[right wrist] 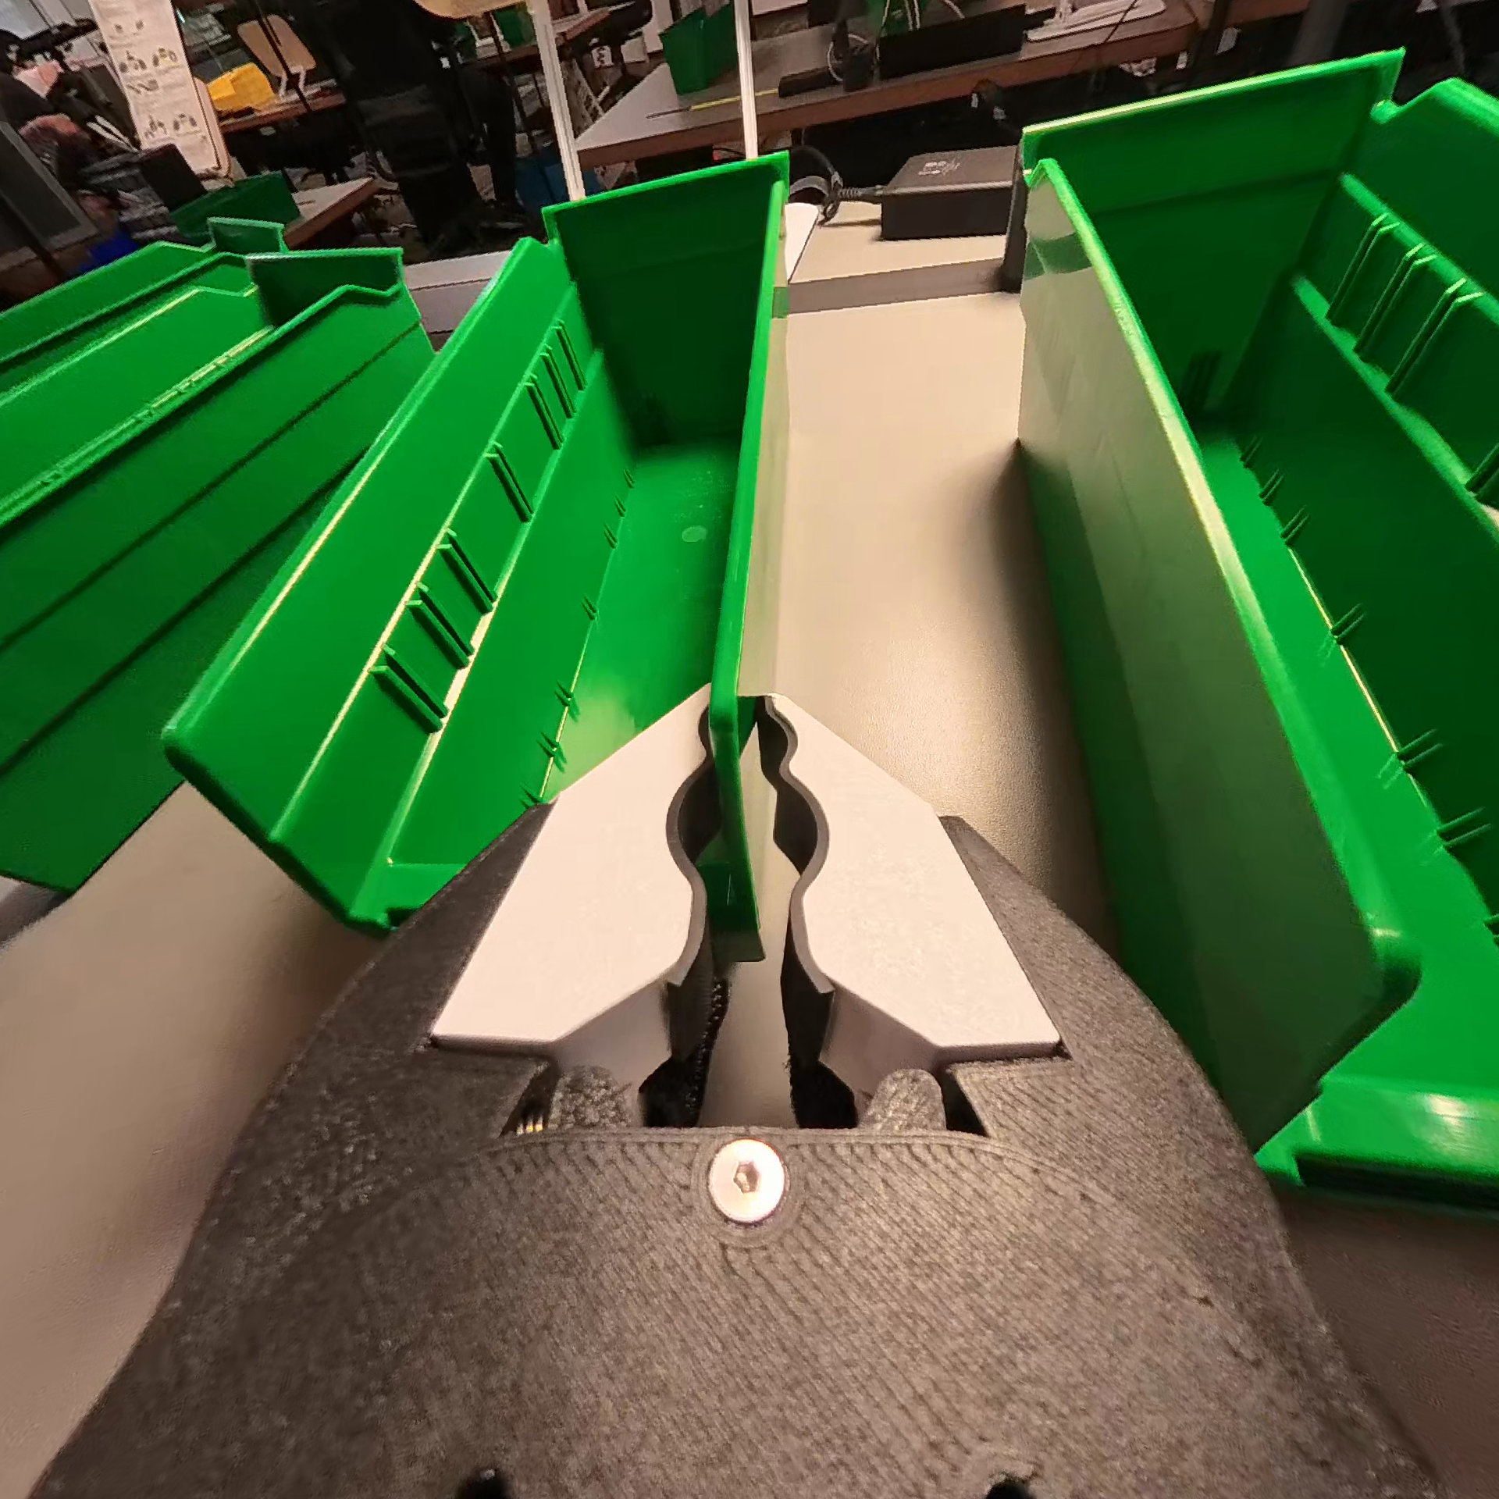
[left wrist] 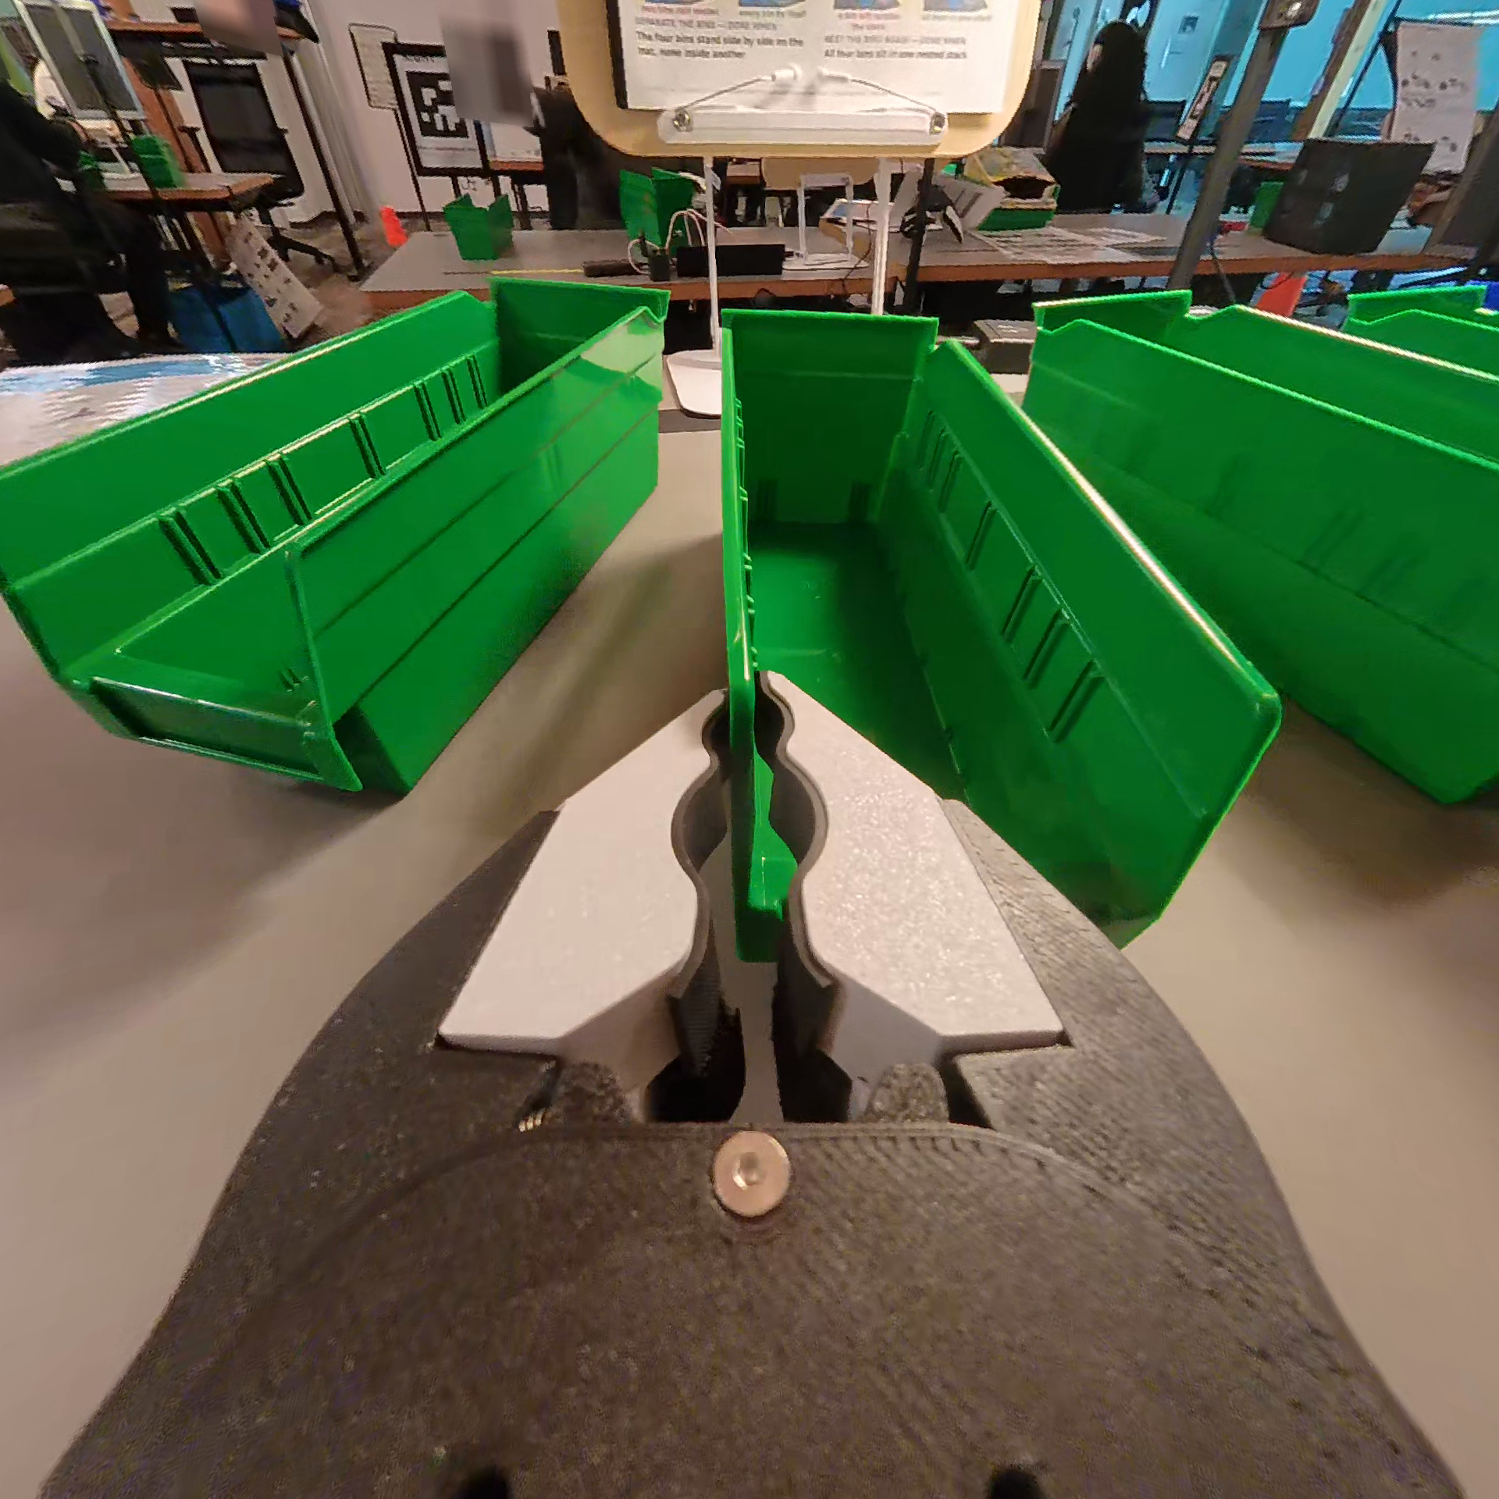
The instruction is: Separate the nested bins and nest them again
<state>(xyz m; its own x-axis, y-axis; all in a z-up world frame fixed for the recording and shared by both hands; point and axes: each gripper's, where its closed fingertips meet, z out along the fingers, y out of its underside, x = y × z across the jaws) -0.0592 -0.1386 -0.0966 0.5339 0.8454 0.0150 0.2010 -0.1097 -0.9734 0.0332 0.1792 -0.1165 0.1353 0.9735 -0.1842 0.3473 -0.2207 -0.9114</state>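
Several green plastic bins stand open side up on a grey table [left wrist: 162,933]. In the left wrist view my left gripper [left wrist: 742,689] is shut on the near end of the left side wall [left wrist: 734,568] of the middle bin [left wrist: 819,616]; the wall runs between both pads. In the right wrist view my right gripper [right wrist: 734,706] is shut on the near end of the right side wall [right wrist: 750,487] of a green bin [right wrist: 649,584]. Neither view shows the other gripper, and I cannot tell whether both hold the same bin.
A bin [left wrist: 324,568] lies to the left and another [left wrist: 1298,551] to the right of the left gripper's bin. A bin [right wrist: 1257,689] stands to the right of the right gripper. A sign stand [left wrist: 697,381] and a black box [right wrist: 949,195] sit at the table's far edge.
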